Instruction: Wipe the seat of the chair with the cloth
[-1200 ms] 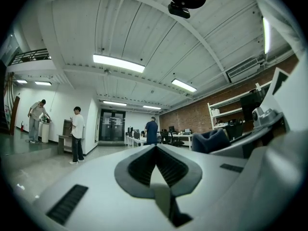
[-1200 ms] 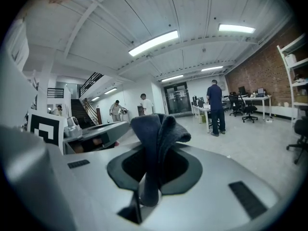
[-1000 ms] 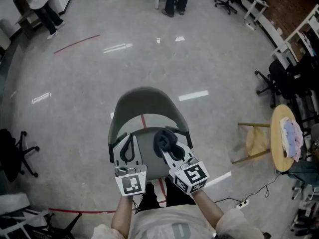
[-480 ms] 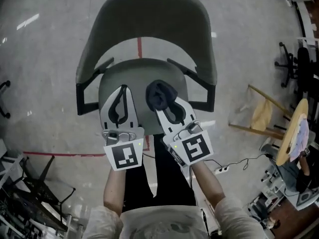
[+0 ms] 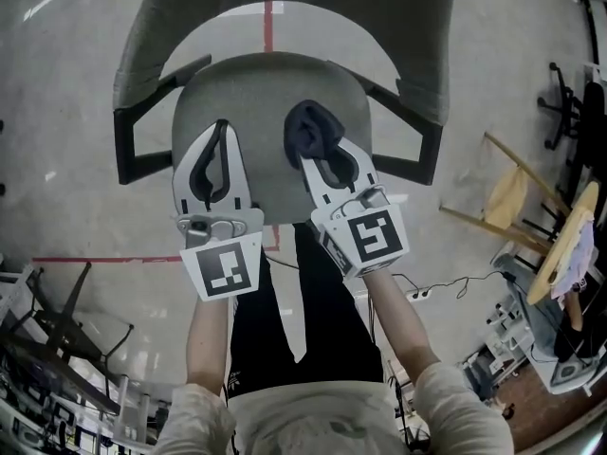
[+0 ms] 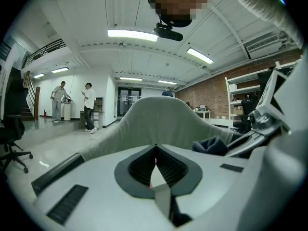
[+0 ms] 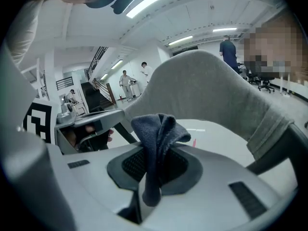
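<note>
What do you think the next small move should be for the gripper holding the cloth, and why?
Probably lower the right gripper until the cloth presses on the seat. Its jaws are shut on the bunched cloth over the seat's middle, and whether the cloth touches the seat cannot be told from these views.

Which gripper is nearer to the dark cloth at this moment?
Right. The right gripper is clamped on the cloth above the chair seat; the left gripper, shut and empty, sits to its left, apart from the cloth.
</note>
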`<state>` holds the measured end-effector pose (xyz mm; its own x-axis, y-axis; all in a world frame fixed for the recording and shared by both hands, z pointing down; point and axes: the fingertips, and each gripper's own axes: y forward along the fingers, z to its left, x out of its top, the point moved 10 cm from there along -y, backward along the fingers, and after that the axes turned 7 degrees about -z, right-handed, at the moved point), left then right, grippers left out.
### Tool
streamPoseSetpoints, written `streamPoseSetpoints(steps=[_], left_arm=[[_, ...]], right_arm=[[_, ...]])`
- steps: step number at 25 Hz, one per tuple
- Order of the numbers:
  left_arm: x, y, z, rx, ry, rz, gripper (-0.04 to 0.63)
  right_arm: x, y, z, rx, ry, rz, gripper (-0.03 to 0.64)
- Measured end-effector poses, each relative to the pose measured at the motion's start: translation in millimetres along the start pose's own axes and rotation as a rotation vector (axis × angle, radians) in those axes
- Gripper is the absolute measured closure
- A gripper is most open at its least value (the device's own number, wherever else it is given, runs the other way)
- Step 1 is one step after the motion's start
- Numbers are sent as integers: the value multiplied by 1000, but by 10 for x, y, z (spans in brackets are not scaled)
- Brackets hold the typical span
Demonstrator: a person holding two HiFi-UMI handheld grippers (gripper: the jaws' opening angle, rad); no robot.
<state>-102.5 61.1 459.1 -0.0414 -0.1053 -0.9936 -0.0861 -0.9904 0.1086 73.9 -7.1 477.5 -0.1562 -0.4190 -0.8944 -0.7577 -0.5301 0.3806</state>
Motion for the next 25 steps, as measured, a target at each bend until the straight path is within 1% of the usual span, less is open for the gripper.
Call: streamPoseSetpoints(steps=[3, 8, 11, 15, 19, 21, 23, 25], left_arm=[[55, 3, 12, 6, 2, -11, 580], [130, 13, 36, 7, 4, -29, 580], [134, -19, 74, 16, 0, -27, 580], [119, -114, 158, 44, 1, -13, 580], [58, -220, 288, 80, 7, -5, 580], [41, -277, 354, 99, 6, -3, 580], [31, -342, 433, 118, 6, -1, 580], [28, -406, 521, 138, 6, 0, 580]], right_arm=[[16, -16, -21, -5, 11, 1, 560], [47, 45, -10, 3, -1, 10, 560], [42, 122, 20, 14, 19, 16, 560], [48, 295, 123, 69, 90, 13, 560], [79, 652, 297, 138, 141, -5, 560], [84, 853, 402, 165, 167, 2, 560], [65, 1060, 517, 190, 228, 22, 560], [4, 1275, 619, 212, 322, 45, 560]])
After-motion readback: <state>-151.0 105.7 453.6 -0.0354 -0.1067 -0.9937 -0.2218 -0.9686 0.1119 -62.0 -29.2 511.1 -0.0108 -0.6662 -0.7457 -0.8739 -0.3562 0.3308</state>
